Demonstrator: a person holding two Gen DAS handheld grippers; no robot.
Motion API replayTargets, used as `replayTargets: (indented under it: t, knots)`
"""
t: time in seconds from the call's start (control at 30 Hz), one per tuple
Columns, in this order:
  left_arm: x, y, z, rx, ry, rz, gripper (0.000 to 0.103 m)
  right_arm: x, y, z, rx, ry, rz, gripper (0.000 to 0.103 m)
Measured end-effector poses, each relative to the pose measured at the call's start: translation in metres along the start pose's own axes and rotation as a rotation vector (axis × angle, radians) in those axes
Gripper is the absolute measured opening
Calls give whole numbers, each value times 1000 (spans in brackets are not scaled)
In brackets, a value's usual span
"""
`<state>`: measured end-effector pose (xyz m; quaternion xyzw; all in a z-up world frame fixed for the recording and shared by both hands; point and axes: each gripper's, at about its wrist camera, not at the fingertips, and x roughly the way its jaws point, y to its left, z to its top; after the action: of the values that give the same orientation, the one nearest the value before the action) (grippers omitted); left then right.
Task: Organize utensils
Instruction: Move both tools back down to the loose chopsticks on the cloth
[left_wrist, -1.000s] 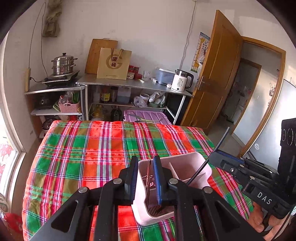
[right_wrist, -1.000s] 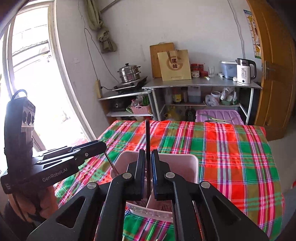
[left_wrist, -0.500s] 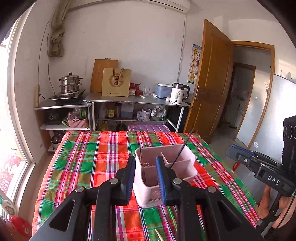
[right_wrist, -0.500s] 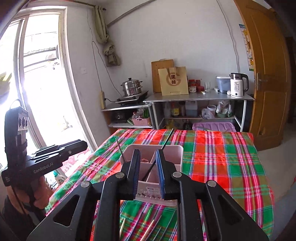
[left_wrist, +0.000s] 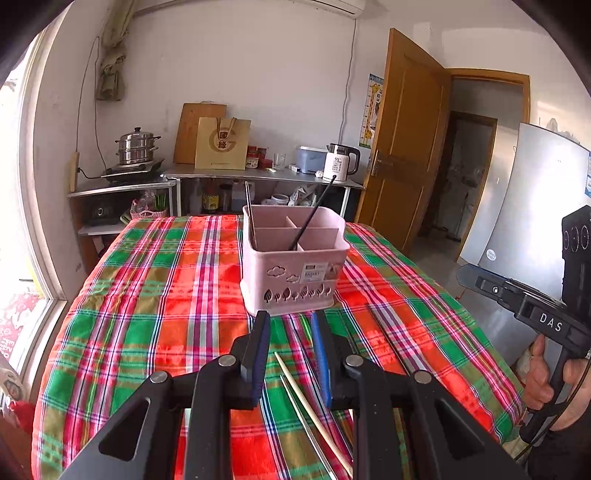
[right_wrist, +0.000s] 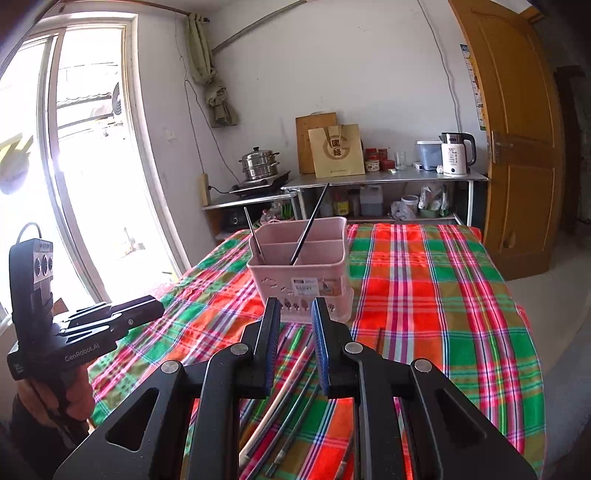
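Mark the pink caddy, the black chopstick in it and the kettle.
pink caddy (left_wrist: 291, 275), left wrist view, front wall.
black chopstick (left_wrist: 314, 214), left wrist view, mid-shaft above the rim.
kettle (right_wrist: 455, 155), right wrist view, white body.

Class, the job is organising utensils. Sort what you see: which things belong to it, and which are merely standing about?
Belongs to the job:
pink caddy
black chopstick in it
metal chopstick in it
loose chopsticks on the cloth

Just standing about:
kettle
steamer pot
paper bag
cutting board
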<state>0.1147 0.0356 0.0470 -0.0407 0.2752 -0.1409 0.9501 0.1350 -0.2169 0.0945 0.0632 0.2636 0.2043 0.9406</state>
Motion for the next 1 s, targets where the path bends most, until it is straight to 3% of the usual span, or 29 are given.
replayTargets:
  t: [0.4,0.83,1.0]
  knots:
    - [-2,-8,-46,-20,62,-2,22,-12,-9,-36,49,36,-27,18]
    - [65,-6,-80,-38,265,24,22,19,-19,-58,73,130,-29,18]
    - [87,2,-81,-70,309,42,22,32,-23,-62,83,159,-31,18]
